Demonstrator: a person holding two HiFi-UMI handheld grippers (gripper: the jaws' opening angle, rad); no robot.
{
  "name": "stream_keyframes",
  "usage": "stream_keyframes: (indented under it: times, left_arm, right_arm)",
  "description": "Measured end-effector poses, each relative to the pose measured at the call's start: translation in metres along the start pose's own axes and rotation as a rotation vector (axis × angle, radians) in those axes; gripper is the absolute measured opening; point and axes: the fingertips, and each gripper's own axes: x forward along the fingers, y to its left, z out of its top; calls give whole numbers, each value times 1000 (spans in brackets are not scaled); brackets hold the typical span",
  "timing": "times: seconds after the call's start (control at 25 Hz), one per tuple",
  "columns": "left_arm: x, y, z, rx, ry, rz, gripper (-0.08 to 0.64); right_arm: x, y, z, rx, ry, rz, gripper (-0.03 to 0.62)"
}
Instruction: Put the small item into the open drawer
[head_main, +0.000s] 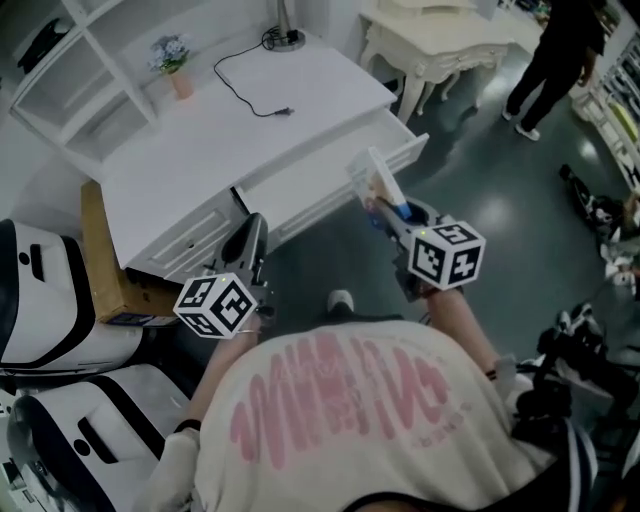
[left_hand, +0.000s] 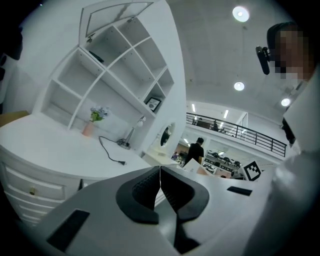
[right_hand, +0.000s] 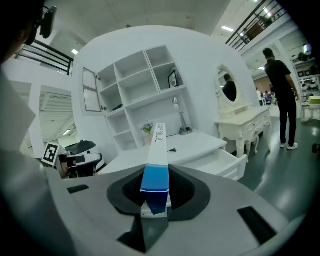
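The left tool (left_hand: 160, 186), jaws pressed together on nothing, hangs about level in front of the open drawer (head_main: 322, 172), near its left end, probably idle and out of the way. The right tool (right_hand: 156, 192) pinches the blue end of a long white-and-blue box (right_hand: 157, 145), the small item, so that its free length leads toward the drawer. This tool tilts slightly downward just before the drawer's right front corner, and the box is not yet inside.
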Motion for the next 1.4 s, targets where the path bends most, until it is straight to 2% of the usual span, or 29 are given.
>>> stream_keyframes:
  times: [0.32,0.52,0.64,0.84,1.0,1.4]
  left_arm:
    - [76,43,13,12,0,97,32]
    - [98,68,3,-75,6,161,32]
    - [105,82,-1,-87,28,200,32]
    - [117,96,-7,-85,56,231,32]
    - [123,108,-12,-83,90,261,32]
    - [116,130,-39,-128,129,330,32]
  right_arm:
    - [96,-40,33,-32,96,188,91]
    - [143,-61,27,-45,208,259,91]
    - [168,-67,19,-64,271,293,91]
    - [197,-63,5,-218,379,403,91]
    - [222,-66,-9,-358,473,454,91]
    - [257,-72,-54,-495,642,572,91]
